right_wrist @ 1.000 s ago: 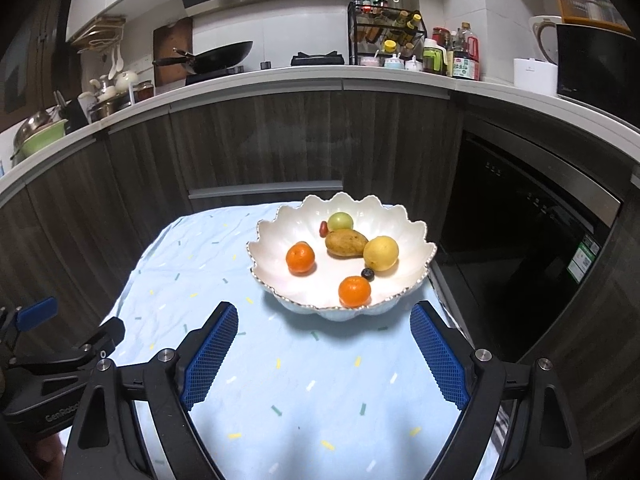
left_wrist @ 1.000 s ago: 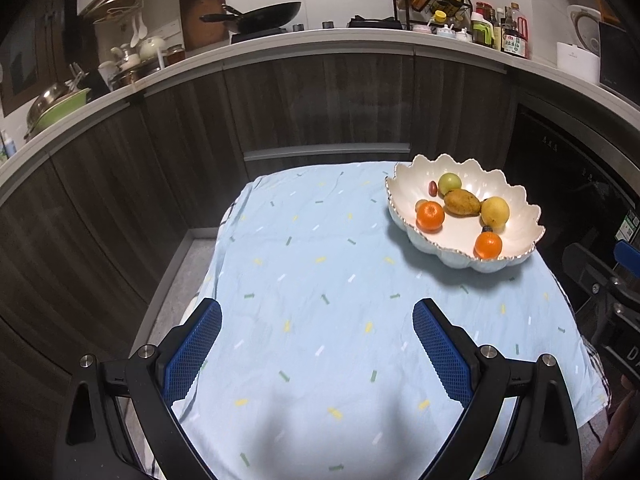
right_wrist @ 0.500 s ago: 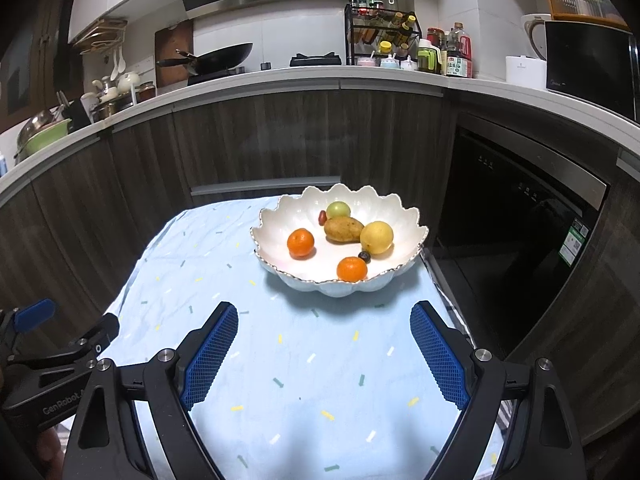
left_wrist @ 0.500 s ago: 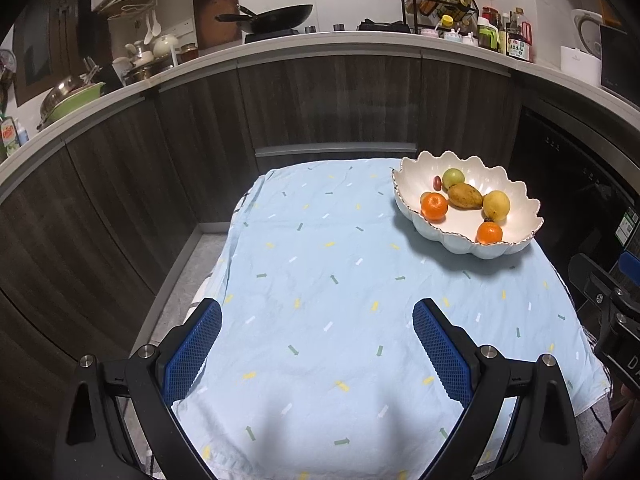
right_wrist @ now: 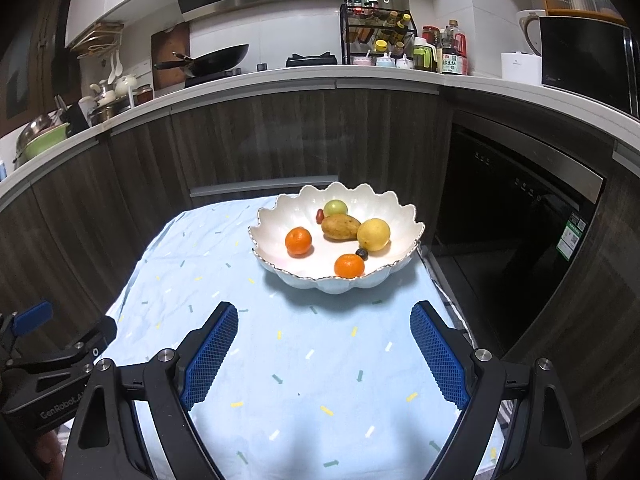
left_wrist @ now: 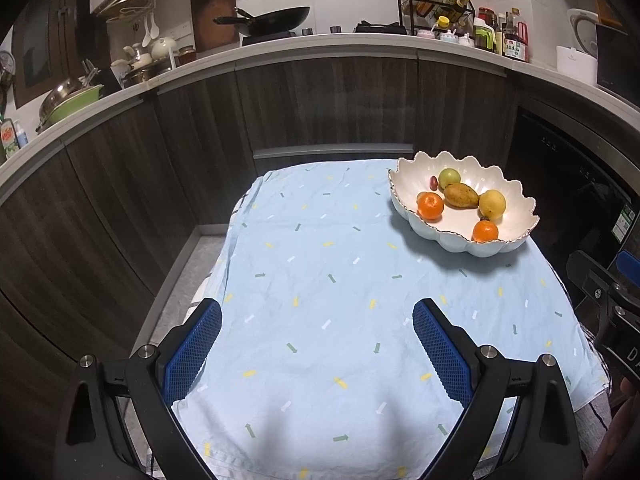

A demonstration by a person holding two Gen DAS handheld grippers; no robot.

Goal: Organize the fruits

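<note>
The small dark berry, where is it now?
In the right wrist view, the dark berry lies inside the white bowl, between the yellow fruit and the nearer orange.

My left gripper (left_wrist: 316, 344) is a black frame whose two arms end in blue pads (left_wrist: 192, 350) with a fine mesh texture, with round silver screws at the joints. My right gripper (right_wrist: 324, 354) is built the same: black arms, blue meshed pads (right_wrist: 440, 354), silver screw heads. In the right wrist view the left unit's black side shows white "GenRobot" lettering and a small blue tab.
</note>
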